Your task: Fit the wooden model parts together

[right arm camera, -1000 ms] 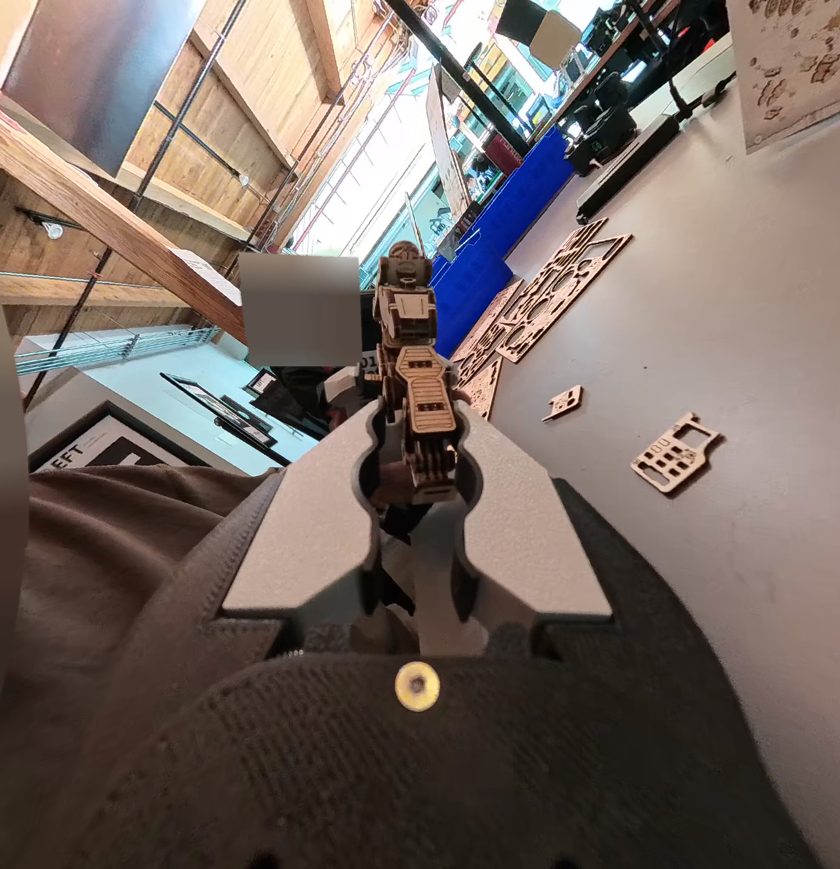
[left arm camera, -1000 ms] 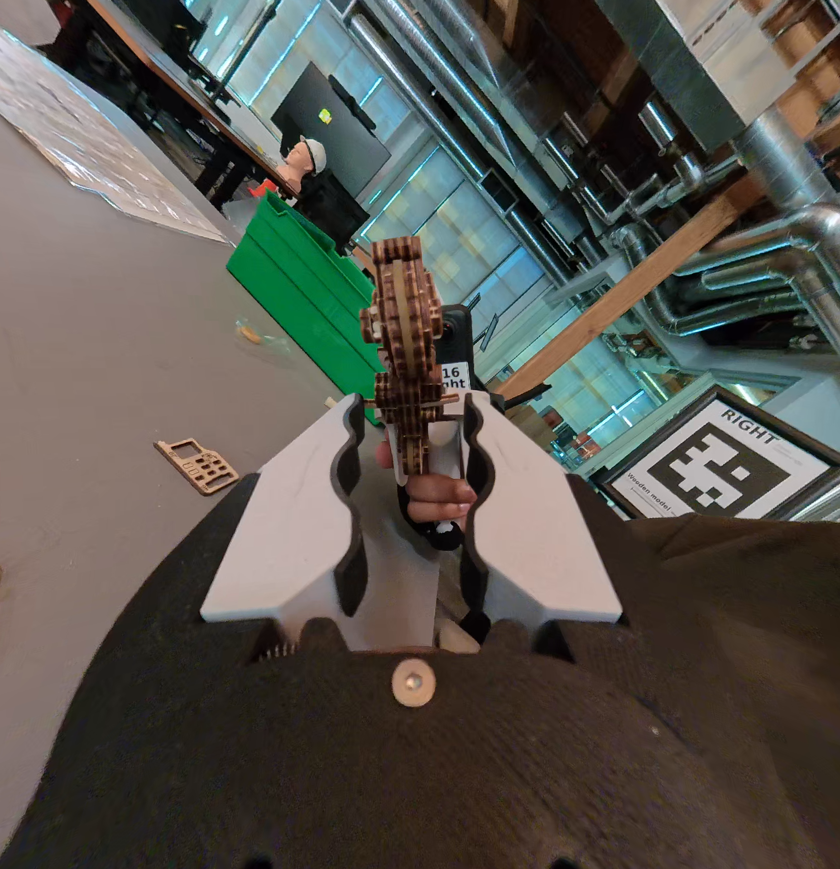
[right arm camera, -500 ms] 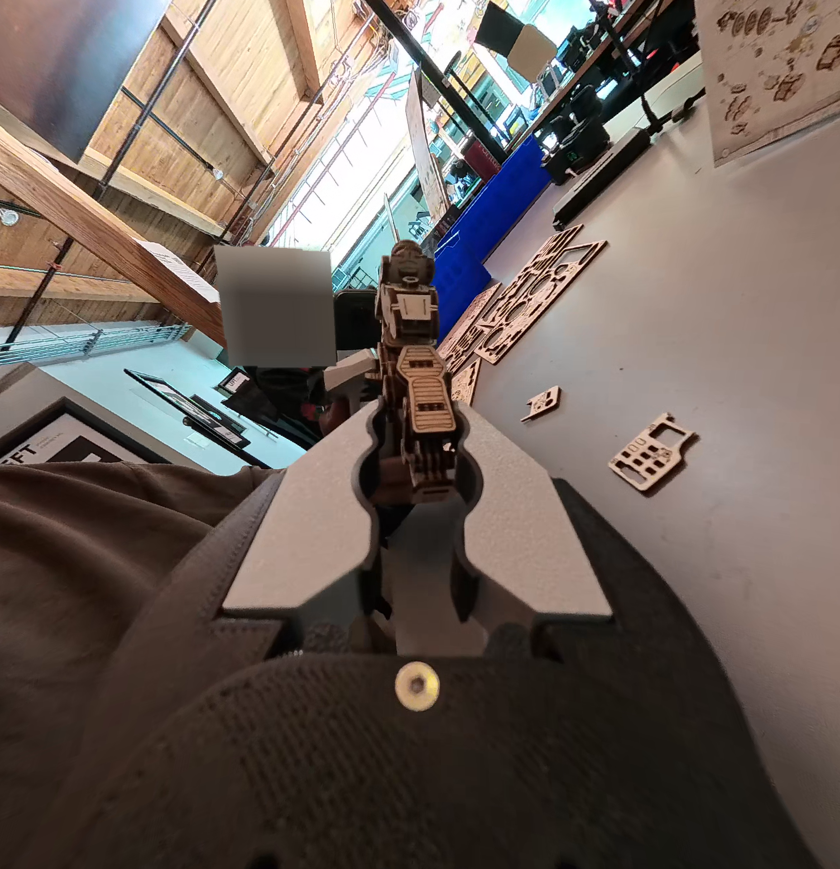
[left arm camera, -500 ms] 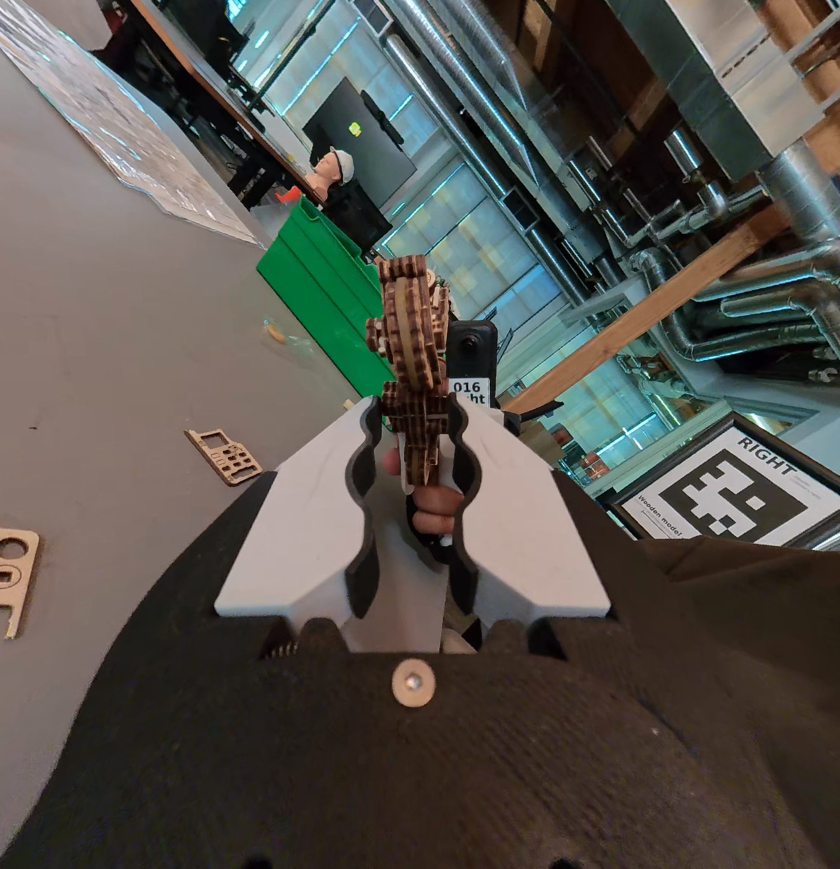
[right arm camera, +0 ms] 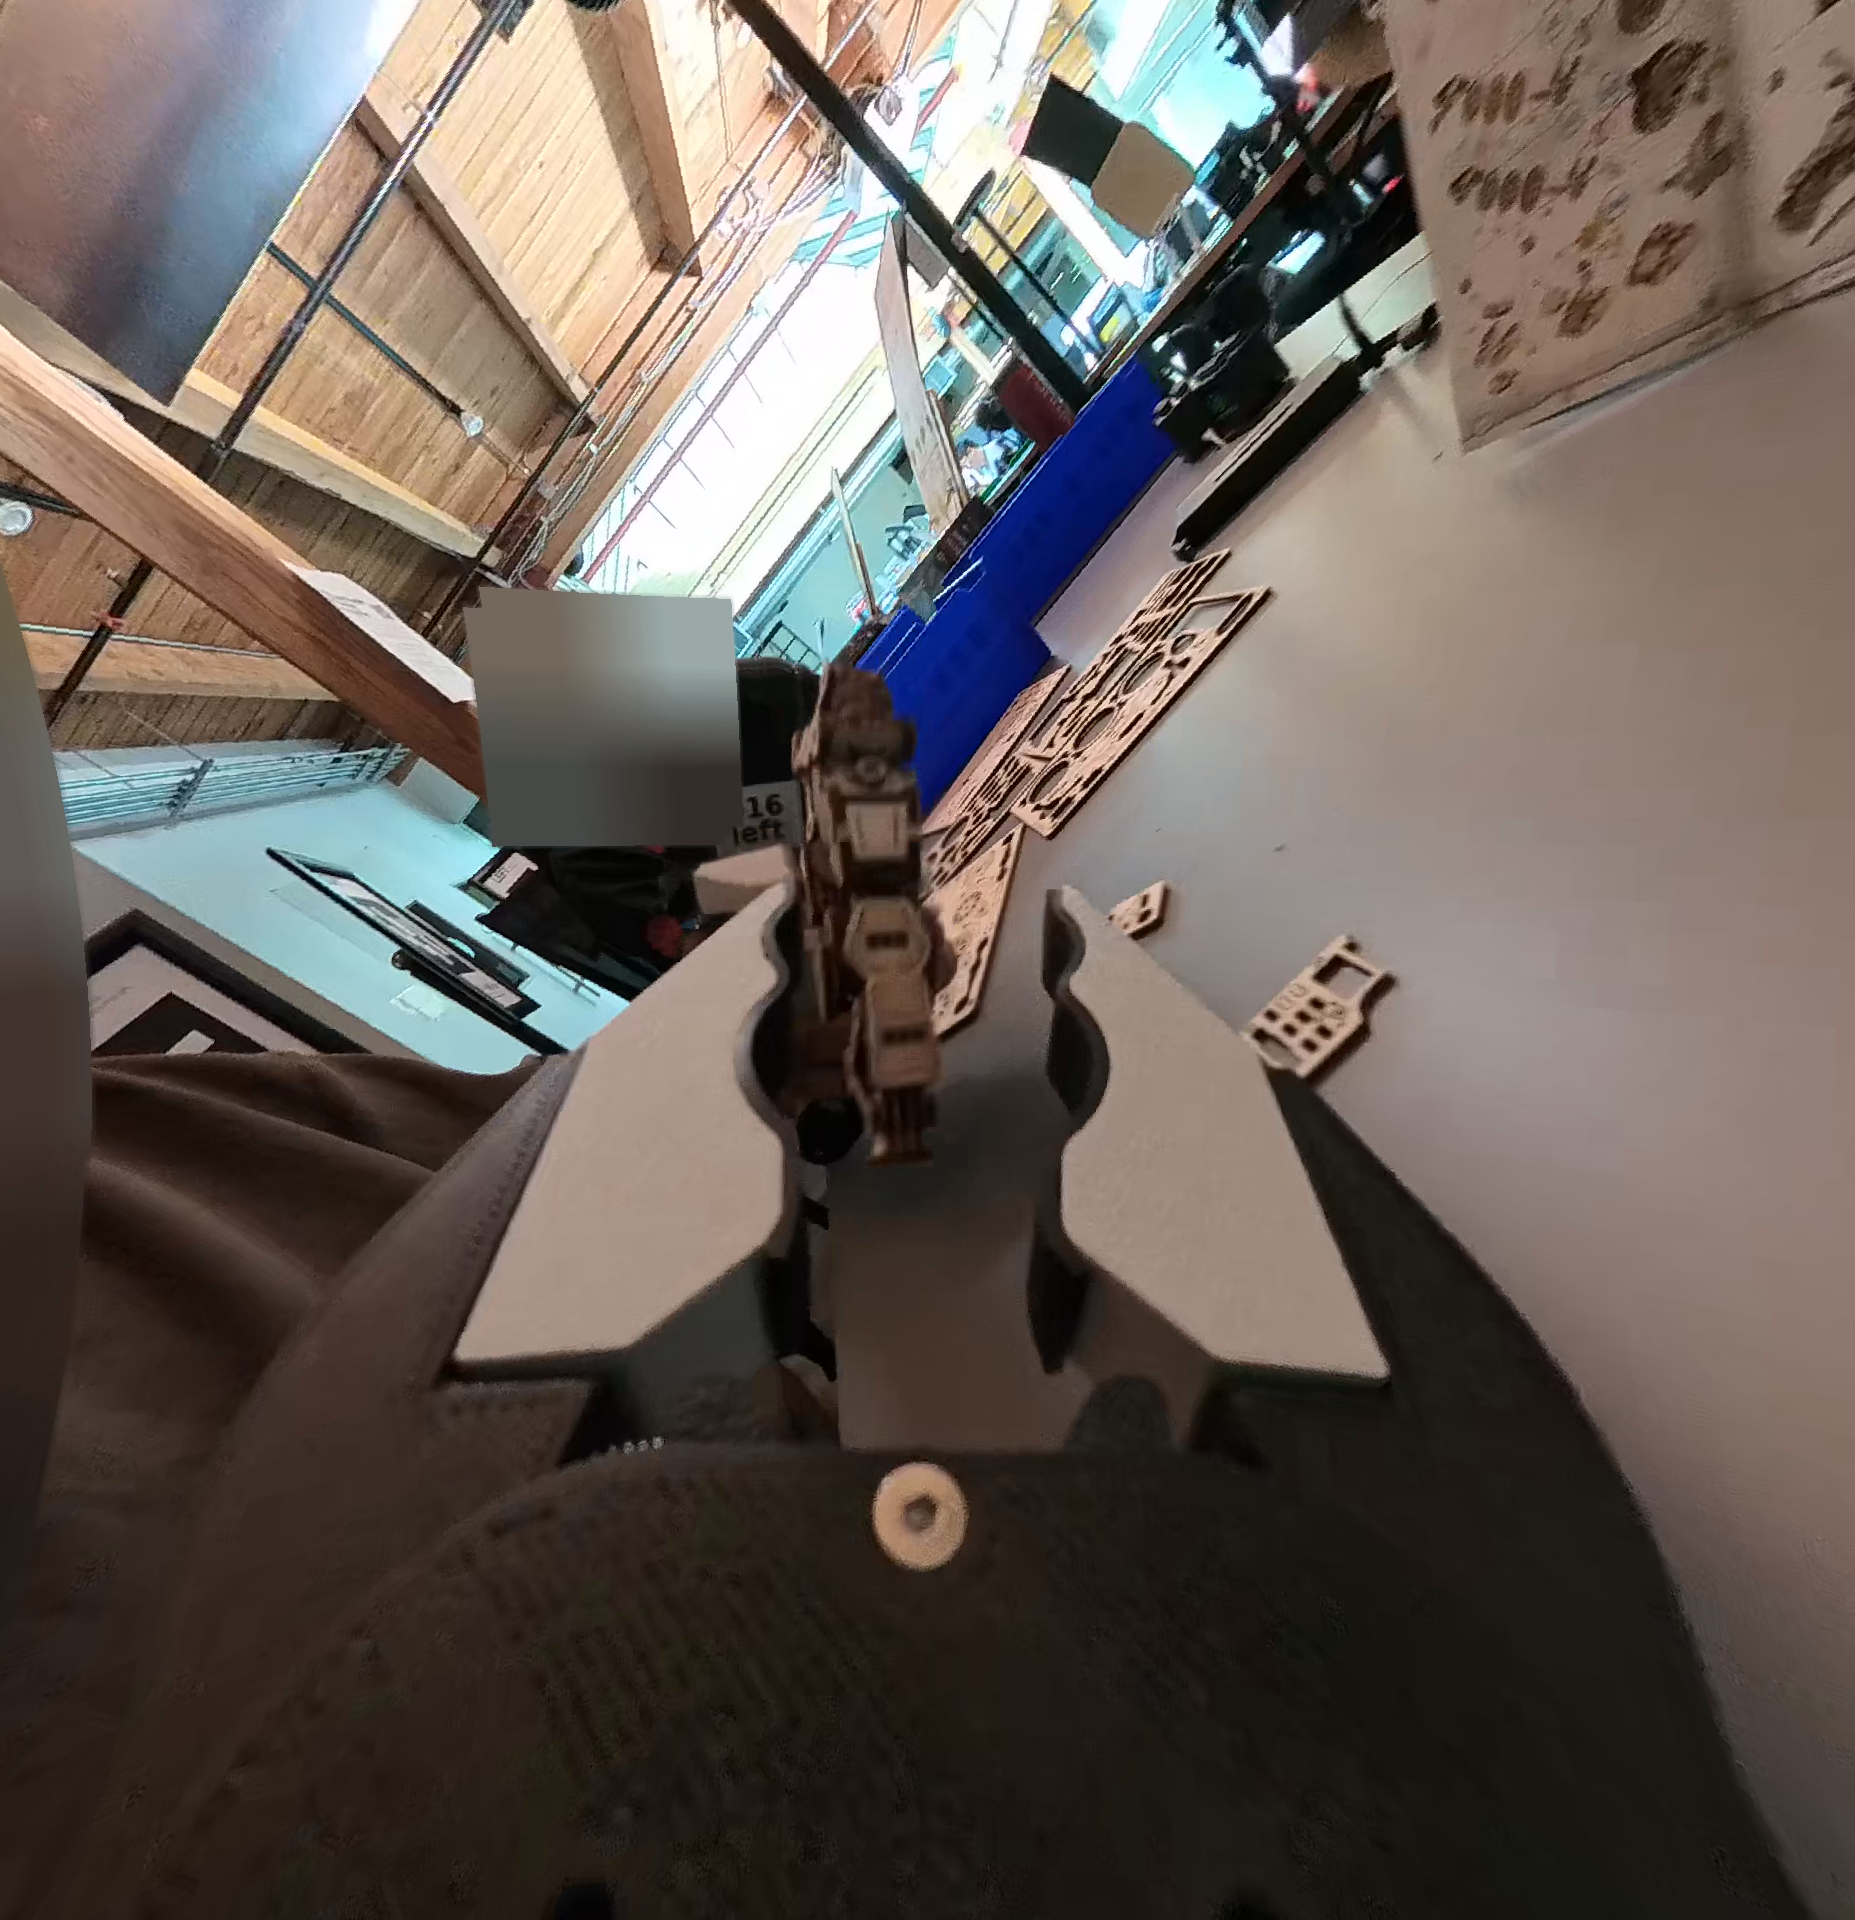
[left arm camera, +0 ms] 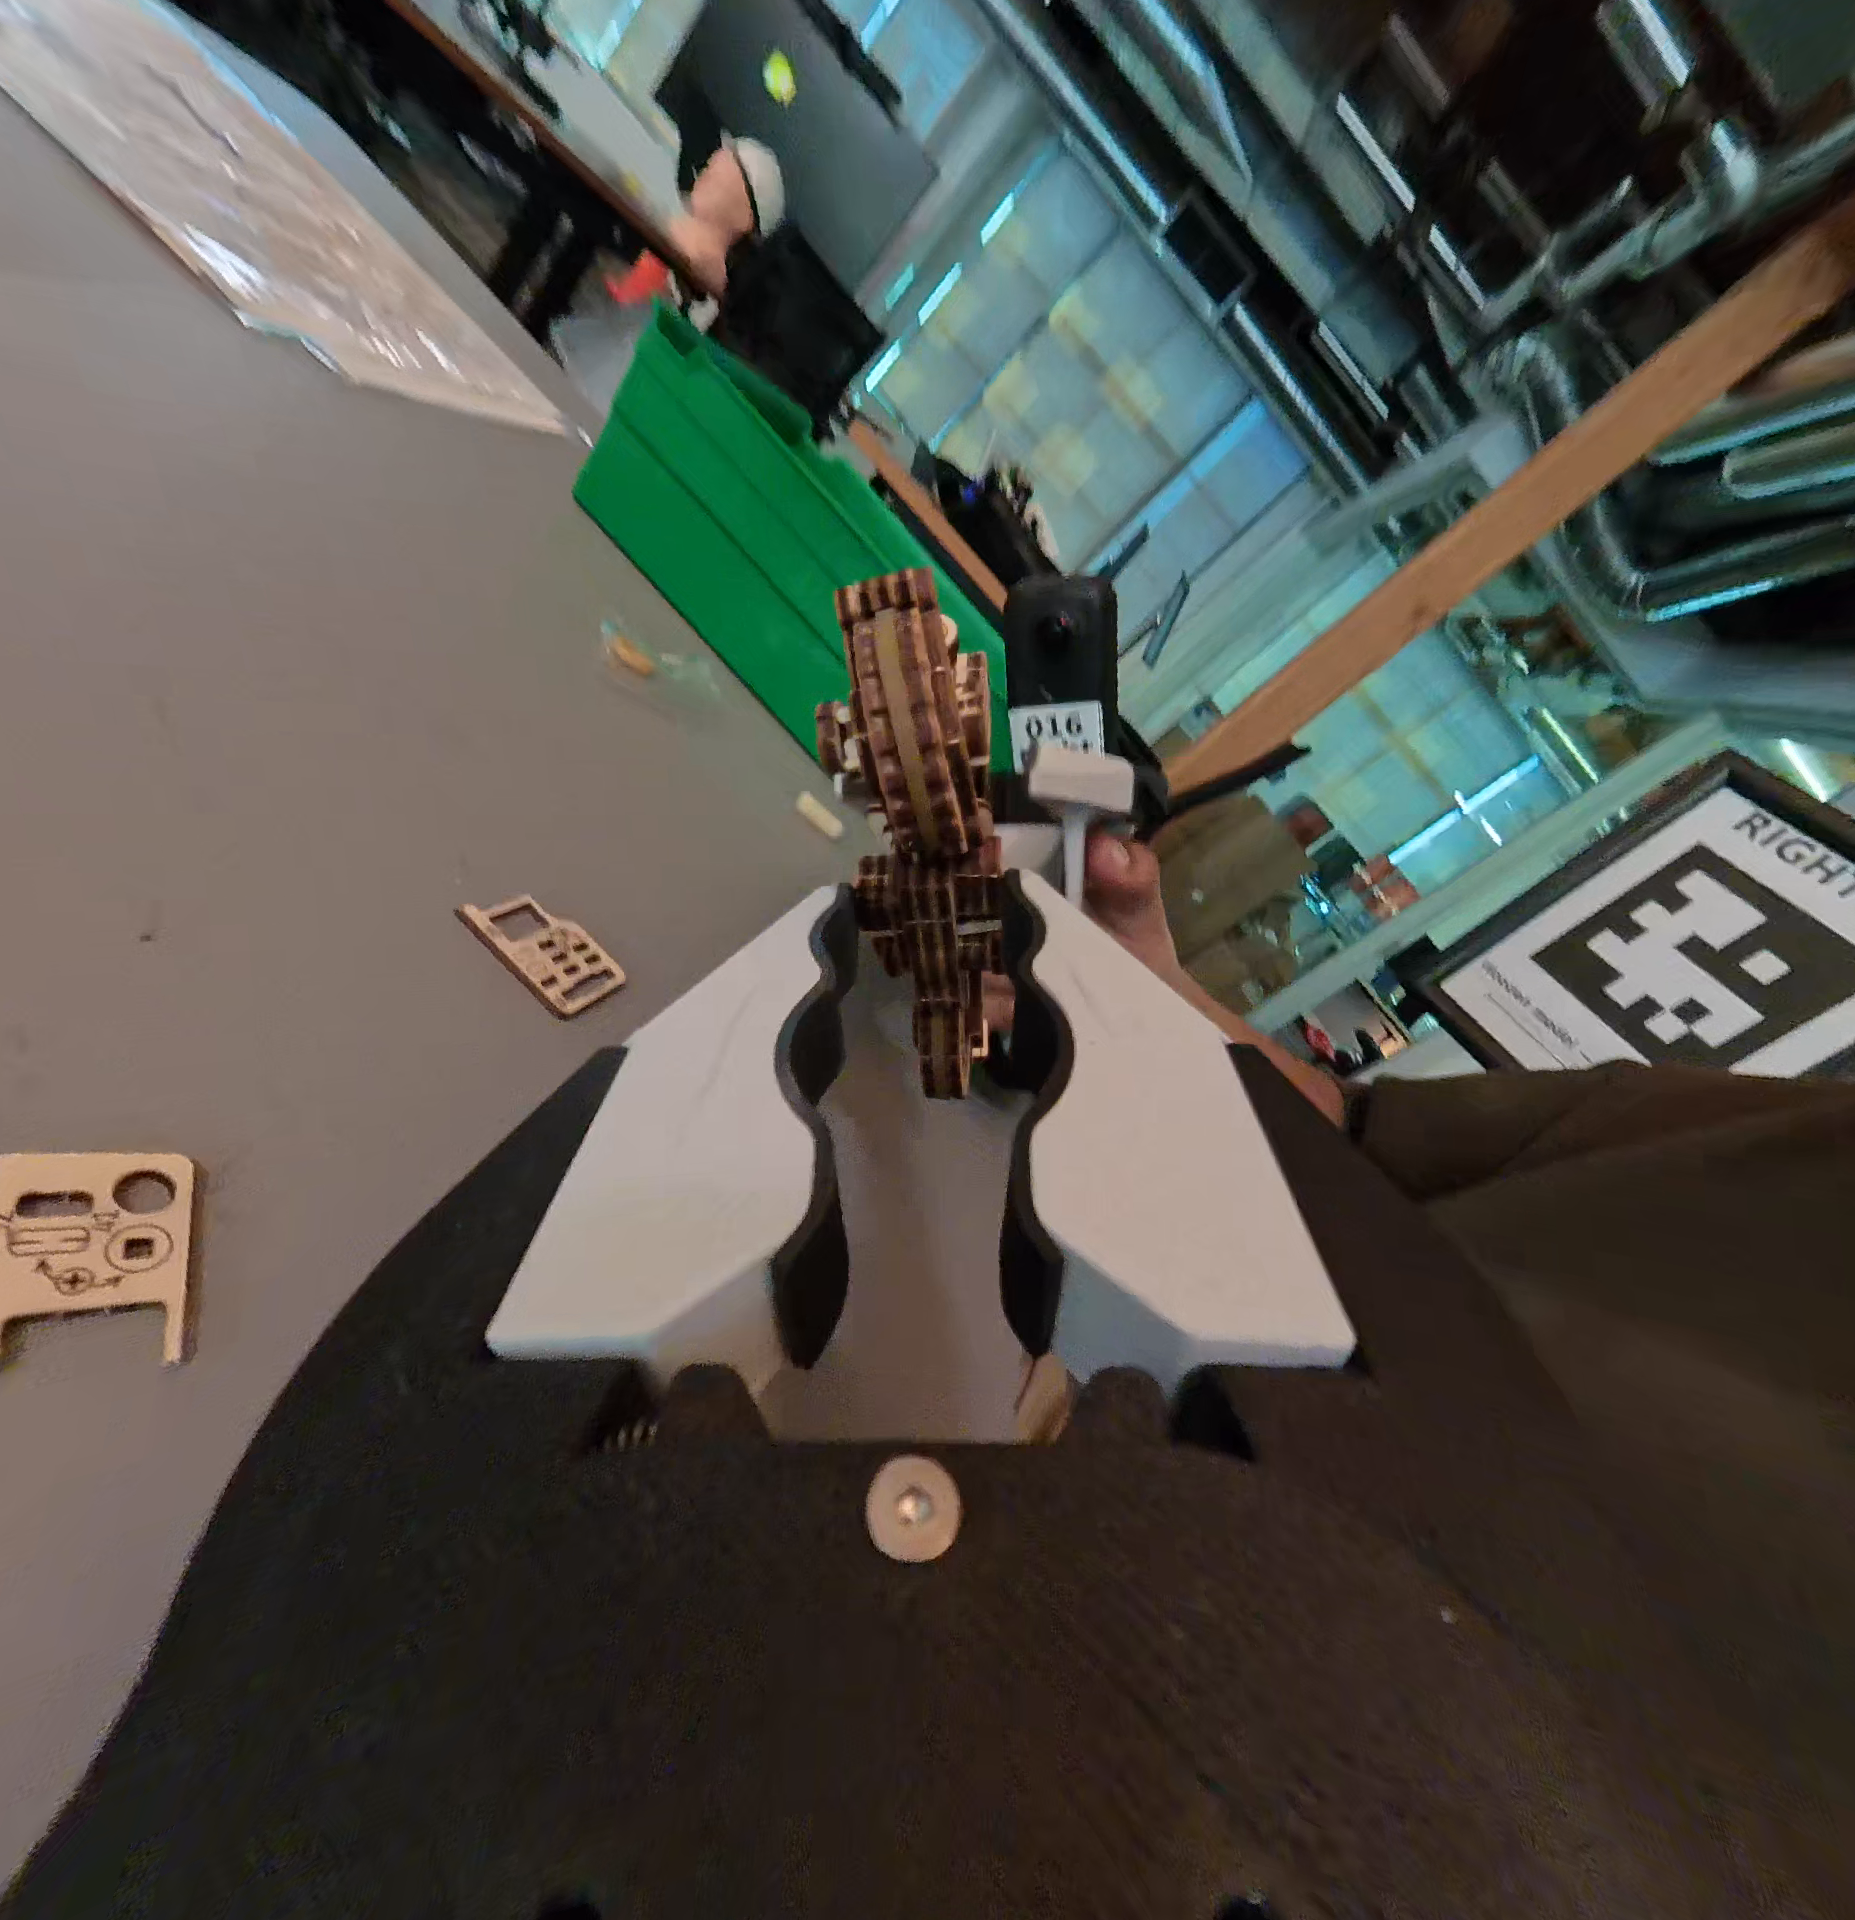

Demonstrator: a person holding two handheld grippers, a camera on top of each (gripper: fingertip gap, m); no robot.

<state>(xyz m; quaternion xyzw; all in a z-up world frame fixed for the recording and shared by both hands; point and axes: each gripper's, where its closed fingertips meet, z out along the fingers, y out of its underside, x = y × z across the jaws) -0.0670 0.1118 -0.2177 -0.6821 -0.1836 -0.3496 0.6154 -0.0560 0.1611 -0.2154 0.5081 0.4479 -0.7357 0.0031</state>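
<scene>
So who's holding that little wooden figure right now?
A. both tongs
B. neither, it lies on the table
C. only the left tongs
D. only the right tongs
C: the left tongs pinch the wooden figure between their fingers, while the right tongs stand wide open, with a clear gap beside the figure on one side.

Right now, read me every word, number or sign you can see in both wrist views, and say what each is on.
I can't read writing out, but this is what bears it.
Framed black-and-white marker sign: clear print.
White tag under a black camera: clear.
Second white tag behind the wooden model: clear.
Printed sheet on the table: blurred.
Paper on the beam: too small.
</scene>
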